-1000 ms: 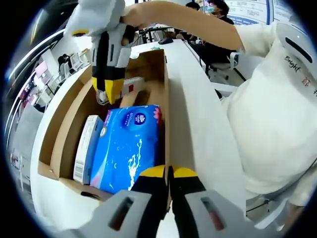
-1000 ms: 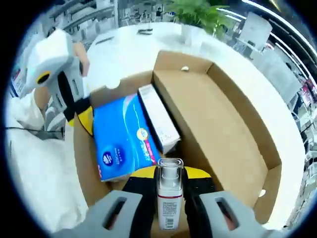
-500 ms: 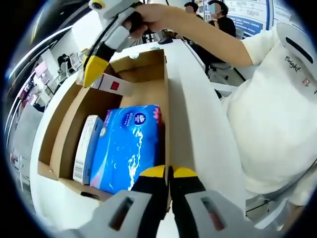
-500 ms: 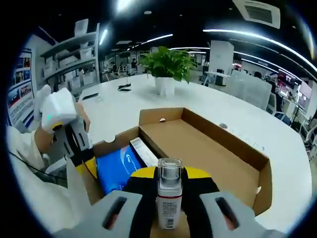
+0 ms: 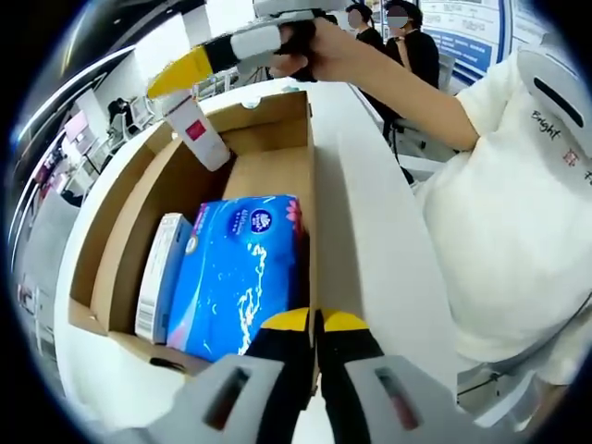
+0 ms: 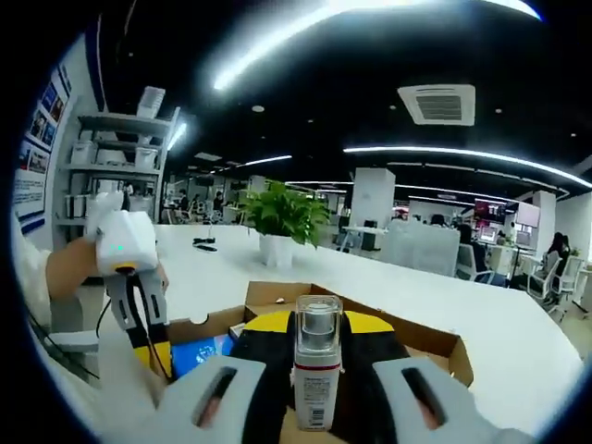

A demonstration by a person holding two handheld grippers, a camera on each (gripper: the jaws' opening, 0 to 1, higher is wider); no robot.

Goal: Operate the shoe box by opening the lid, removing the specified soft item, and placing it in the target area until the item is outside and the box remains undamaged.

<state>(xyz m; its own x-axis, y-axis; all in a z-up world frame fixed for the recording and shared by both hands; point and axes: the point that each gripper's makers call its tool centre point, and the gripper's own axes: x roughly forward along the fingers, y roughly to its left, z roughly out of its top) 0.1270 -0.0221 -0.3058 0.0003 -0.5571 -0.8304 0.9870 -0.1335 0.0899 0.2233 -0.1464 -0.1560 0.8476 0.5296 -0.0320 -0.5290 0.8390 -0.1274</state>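
The open brown cardboard shoe box [image 5: 277,166] lies on the white table [image 5: 370,231], and everything is best placed against it. The right hand-held gripper [image 6: 317,356] grips a small white spray bottle with a clear cap and red label [image 6: 316,370]; a second ago that bottle was low inside the box, and it has since been raised above the far end wall, as the left gripper view shows [image 5: 196,129]. The right gripper view has swung up with it, so the box now sits low in that view beneath the office ceiling.

The soft blue plastic tissue pack [image 5: 239,273] lies flat inside the box, unmoved, with a narrow white carton [image 5: 159,277] beside it against the side wall. The left hand-held gripper [image 5: 314,324] is clamped shut on the box's near wall, steadying it.

So one item is clear of the box, undamaged, and probably bound for the table; the soft pack has not yet been removed.
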